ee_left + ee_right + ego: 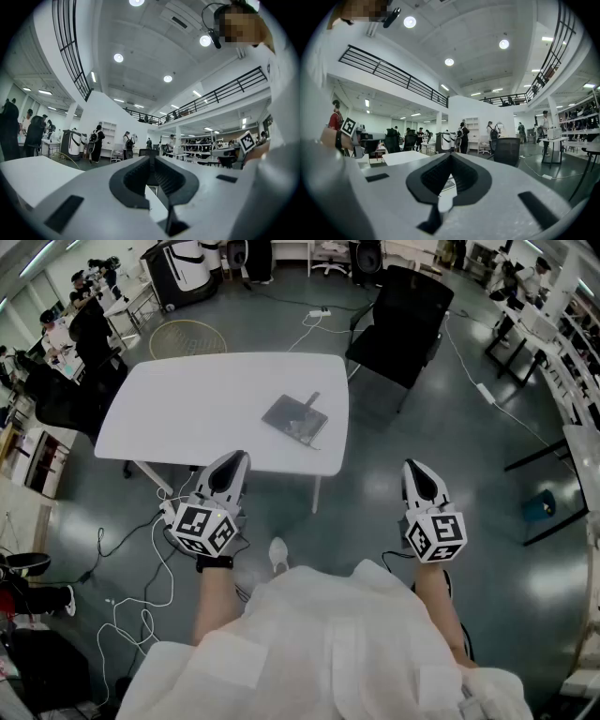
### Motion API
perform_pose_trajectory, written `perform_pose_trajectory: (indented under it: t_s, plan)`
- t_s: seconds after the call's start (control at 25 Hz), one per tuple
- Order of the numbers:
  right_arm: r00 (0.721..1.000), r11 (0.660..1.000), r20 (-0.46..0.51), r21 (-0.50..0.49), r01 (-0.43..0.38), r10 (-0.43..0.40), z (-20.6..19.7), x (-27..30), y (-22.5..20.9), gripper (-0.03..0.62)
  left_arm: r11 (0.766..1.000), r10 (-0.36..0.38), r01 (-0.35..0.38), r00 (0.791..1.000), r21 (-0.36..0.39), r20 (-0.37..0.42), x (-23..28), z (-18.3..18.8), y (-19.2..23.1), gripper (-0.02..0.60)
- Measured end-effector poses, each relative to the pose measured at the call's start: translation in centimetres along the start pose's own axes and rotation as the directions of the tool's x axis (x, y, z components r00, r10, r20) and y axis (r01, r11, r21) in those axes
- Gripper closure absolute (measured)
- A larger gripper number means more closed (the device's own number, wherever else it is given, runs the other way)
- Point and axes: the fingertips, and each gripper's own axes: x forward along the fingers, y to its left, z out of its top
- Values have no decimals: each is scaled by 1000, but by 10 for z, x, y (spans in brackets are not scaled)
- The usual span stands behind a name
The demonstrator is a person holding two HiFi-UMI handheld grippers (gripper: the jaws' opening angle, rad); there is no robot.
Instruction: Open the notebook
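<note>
As far as I can judge, the task is not begun. Nothing of it is done, and all of it is left: to come to the table, take the cover and turn it over.

Nearest to the person there are two grippers, both held low in front of the body and pointing level. The left gripper, at 11 o'clock, has its jaws drawn together at the tips with nothing between them; its own view shows only the room past the pads. The right gripper, at 1 o'clock, is fully closed too and has hold of nothing, as its own view confirms. Both are well apart from the table.

On the floor at 10 o'clock, some loose cables lie under the near table edge.

Further, at 12 o'clock, stands one white table. On it lies one notebook — grey, flat, cover closed — near the table's right end and turned a little askew. A thin dark thing lies at its far edge; it is too small to name.

Beyond the table, at 1 o'clock, stands one black chair.
</note>
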Motion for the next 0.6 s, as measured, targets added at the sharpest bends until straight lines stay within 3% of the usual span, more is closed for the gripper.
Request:
perform_pose_trajectory:
  t_s: [0.4,0.6]
  plan:
    - [1000,1000,0,-4,-17,17,-3,-2,3,592,1000,3,-3,1000,-2,-4,-4,-5,-1,551]
    - [999,993,31,105,-48,45,-7,-2,-2,591,1000,12,-12,1000,-7,-13,-4,-8,-1,551]
